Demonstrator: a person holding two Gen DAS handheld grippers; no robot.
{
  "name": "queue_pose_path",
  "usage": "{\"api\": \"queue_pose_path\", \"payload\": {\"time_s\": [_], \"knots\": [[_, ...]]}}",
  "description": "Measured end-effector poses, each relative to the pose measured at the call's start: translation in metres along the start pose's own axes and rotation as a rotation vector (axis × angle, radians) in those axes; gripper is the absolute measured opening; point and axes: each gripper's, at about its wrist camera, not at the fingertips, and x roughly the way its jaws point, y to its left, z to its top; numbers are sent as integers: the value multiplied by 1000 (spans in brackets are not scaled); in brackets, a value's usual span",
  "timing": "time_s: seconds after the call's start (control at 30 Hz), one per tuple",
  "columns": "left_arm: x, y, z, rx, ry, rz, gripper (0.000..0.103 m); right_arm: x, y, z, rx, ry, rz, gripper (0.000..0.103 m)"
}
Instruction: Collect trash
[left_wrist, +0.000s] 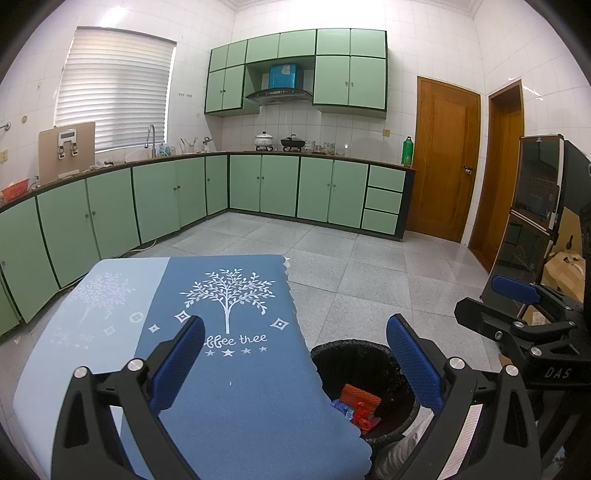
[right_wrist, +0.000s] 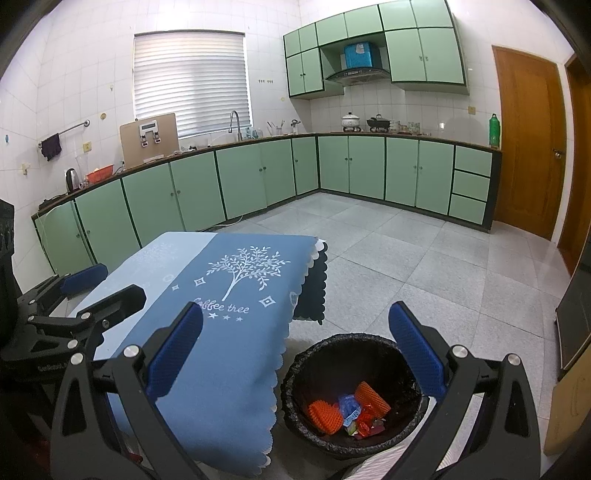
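A black bin (right_wrist: 354, 391) lined with a black bag stands on the floor beside the table. It holds orange foam nets (right_wrist: 371, 397), a blue wrapper (right_wrist: 349, 404) and red wrappers (right_wrist: 365, 421). The bin also shows in the left wrist view (left_wrist: 354, 369), half hidden by the tablecloth. My left gripper (left_wrist: 295, 365) is open and empty above the blue tablecloth (left_wrist: 229, 332). My right gripper (right_wrist: 295, 350) is open and empty above the bin's near rim. The right gripper shows in the left wrist view (left_wrist: 517, 314); the left gripper shows in the right wrist view (right_wrist: 92, 291).
The table with the blue "coffee tree" cloth (right_wrist: 207, 295) stands left of the bin. Green cabinets (right_wrist: 258, 177) run along the far walls. Wooden doors (right_wrist: 528, 140) are at the right. A dark cabinet (left_wrist: 535, 206) and cardboard boxes (left_wrist: 565, 266) stand at the far right.
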Motion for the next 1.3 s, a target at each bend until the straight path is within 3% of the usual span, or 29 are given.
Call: {"api": "queue_pose_path", "payload": {"time_s": [1.3], "knots": [[-1, 5, -2, 2, 6, 4, 97, 1, 0, -1, 0, 2, 1, 98]]}}
